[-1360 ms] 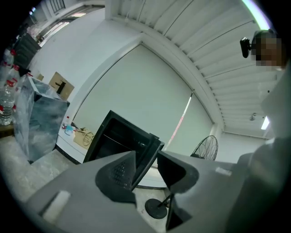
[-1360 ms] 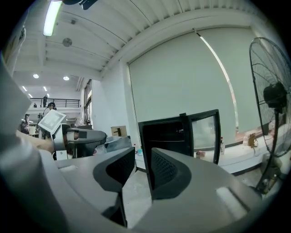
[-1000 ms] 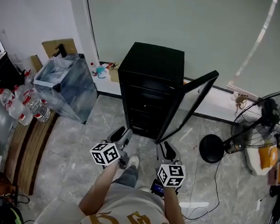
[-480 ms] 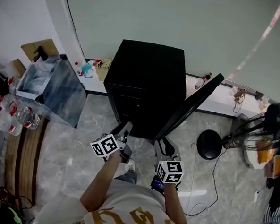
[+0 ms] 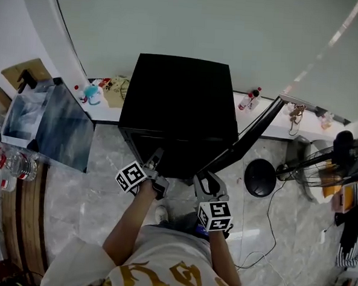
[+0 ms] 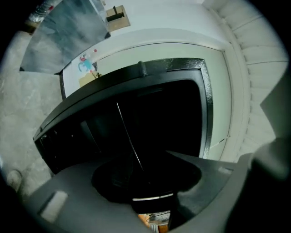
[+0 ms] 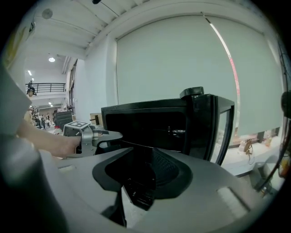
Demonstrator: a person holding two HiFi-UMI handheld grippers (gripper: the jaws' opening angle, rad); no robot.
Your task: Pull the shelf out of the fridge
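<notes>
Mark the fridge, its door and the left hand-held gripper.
fridge [image 5: 179, 94], head view, top panel.
door [image 5: 252, 129], head view, upper edge.
left hand-held gripper [image 5: 156, 158], head view, between its fingertips.

Fridges: one, black [image 5: 178, 103], at 12 o'clock from my claws.
Fridge doors: one [image 5: 252, 135], open toward 2 o'clock.
Claws: two, my left claw [image 5: 156, 159] and my right claw [image 5: 205, 182].
Marker cubes: two, the left cube [image 5: 131, 176] and the right cube [image 5: 215, 215].
Floor fans: one [image 5: 260, 177], at 3 o'clock.
Clear boxes: one [image 5: 47, 128], at 10 o'clock.
Small ledge bottles: two by my reading [image 5: 248, 101], at 1 o'clock.
Water bottles: several [image 5: 11, 164] at 9 o'clock, too crowded at the edge to count.
Shoes: one showing [image 5: 161, 214], at 6 o'clock.
</notes>
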